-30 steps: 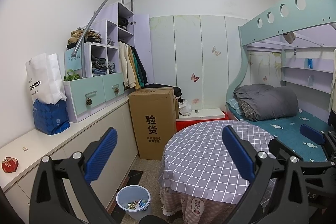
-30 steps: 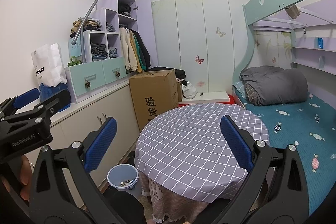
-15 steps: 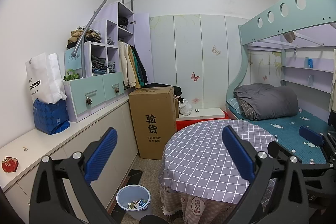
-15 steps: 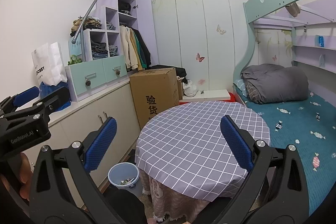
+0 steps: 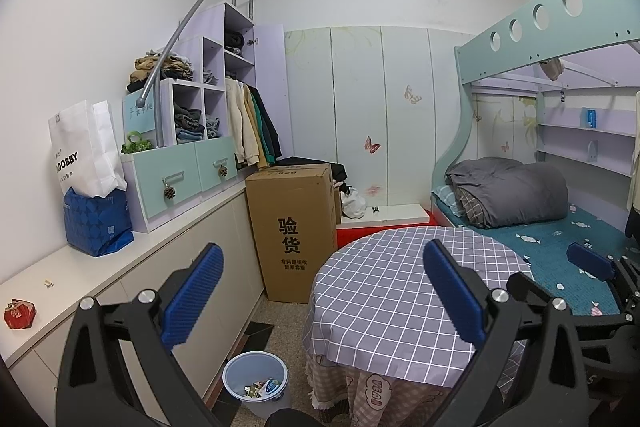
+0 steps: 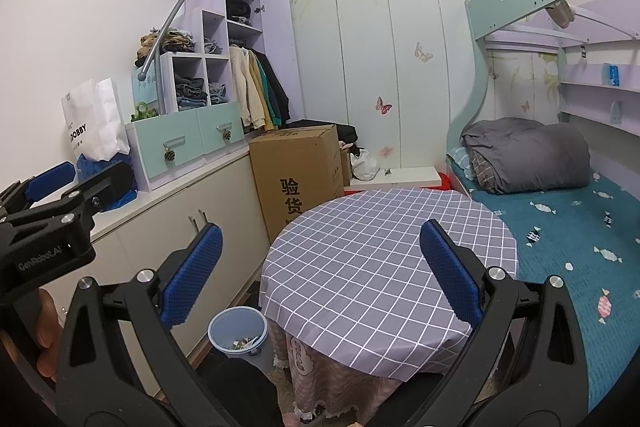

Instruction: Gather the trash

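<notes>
**Both claws raised and empty, bin on the floor, red scrap on the side table**

The left claw (image 5: 320,291) and the right claw (image 6: 318,273) hang above the round table (image 5: 384,291) with their blue pads spread wide apart and nothing between them. The checked cloth shows no litter on its top. The light-blue bin (image 5: 256,383) stands on the floor between this round top and the long white table (image 5: 80,279) along the left wall, and it already holds some wrappers and small packets. On that white top, near its front end, lies a crumpled red packet (image 5: 19,314), and a tiny pale scrap (image 5: 49,283) sits a little further along; whether either counts as trash is a judgement, though the red one looks like it.

The scene fits two readings: the round top has been cleared into the bin, or collecting is only partly through with the white top yet to be dealt with. If the red packet is the target, the left claw is the nearer one. A good pickup would come from above with the pads straddling the packet's narrow side, closing gently since crumpled foil gives and can slip. The release should happen low over the bin's mouth, as light litter drifts.
</notes>
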`<action>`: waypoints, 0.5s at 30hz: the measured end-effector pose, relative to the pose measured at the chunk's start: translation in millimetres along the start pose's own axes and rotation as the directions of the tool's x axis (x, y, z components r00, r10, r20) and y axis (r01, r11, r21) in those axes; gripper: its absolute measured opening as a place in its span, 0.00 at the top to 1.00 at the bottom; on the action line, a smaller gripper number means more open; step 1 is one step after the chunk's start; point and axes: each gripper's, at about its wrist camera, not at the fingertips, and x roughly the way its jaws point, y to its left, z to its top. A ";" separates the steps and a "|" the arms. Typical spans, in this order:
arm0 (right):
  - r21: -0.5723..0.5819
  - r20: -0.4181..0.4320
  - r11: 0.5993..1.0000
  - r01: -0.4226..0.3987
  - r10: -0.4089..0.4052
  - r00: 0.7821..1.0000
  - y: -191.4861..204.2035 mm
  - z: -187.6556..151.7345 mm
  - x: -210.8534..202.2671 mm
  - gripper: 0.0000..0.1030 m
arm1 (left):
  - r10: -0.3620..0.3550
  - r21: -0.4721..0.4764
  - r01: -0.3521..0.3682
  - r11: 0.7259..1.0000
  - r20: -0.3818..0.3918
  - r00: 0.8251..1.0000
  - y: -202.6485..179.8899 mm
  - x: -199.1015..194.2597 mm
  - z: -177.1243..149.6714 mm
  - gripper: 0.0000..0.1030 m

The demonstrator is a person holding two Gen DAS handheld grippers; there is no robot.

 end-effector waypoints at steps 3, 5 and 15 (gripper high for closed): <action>-0.001 -0.004 1.000 -0.001 0.001 1.000 0.4 -0.8 0.2 0.06 | 0.001 0.002 -0.001 1.000 0.000 1.000 1.5 0.6 -1.6 0.05; -0.002 -0.004 1.000 -0.003 0.003 1.000 0.5 -0.5 0.1 0.06 | 0.001 0.001 -0.001 1.000 0.000 1.000 2.0 0.4 -2.3 0.05; -0.004 -0.007 1.000 -0.007 0.007 1.000 0.5 0.0 0.6 0.06 | 0.002 0.006 -0.002 1.000 -0.002 1.000 4.0 1.2 -2.7 0.05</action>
